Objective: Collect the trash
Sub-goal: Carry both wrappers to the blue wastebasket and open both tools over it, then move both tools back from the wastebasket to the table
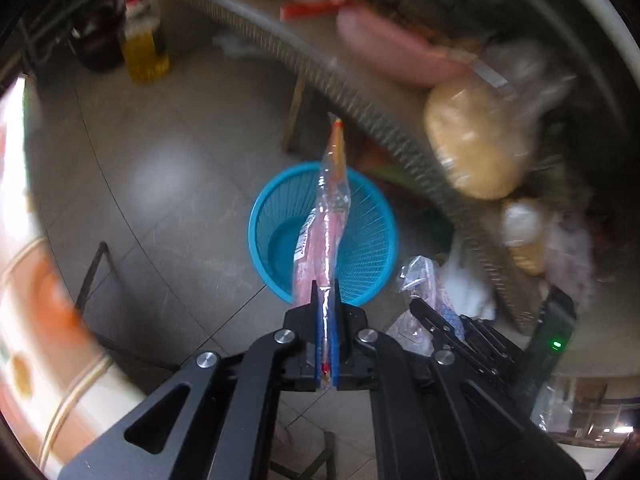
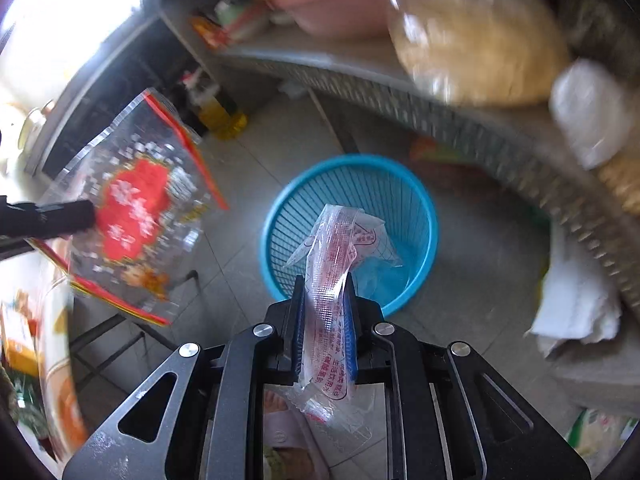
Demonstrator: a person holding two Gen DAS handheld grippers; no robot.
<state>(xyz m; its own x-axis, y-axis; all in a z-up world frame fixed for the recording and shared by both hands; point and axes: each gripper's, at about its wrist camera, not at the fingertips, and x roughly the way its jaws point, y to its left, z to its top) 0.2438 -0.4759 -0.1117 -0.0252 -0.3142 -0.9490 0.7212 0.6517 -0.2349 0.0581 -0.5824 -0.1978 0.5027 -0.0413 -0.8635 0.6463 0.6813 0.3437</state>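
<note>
Both claws hold trash above the empty blue plastic mesh bin (image 1: 322, 236): left gripper (image 1: 327, 292) clamped on a red-printed clear wrapper (image 1: 330, 208), right gripper (image 2: 324, 292) pinching a crumpled clear wrapper (image 2: 334, 256); neither released.

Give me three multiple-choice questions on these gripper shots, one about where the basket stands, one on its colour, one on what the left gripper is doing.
1. Where is the basket?
A. on the floor
B. on the shelf
C. hanging from a hook

2. What colour is the basket?
A. pink
B. blue
C. black

3. What is the left gripper doing?
A. open and empty
B. shut on a wrapper
C. shut on a bottle

Answers:
1 A, it stands on the grey floor tiles.
2 B, its mesh wall and rim are blue.
3 B, the red-printed clear wrapper is pinched between its pads.
</note>
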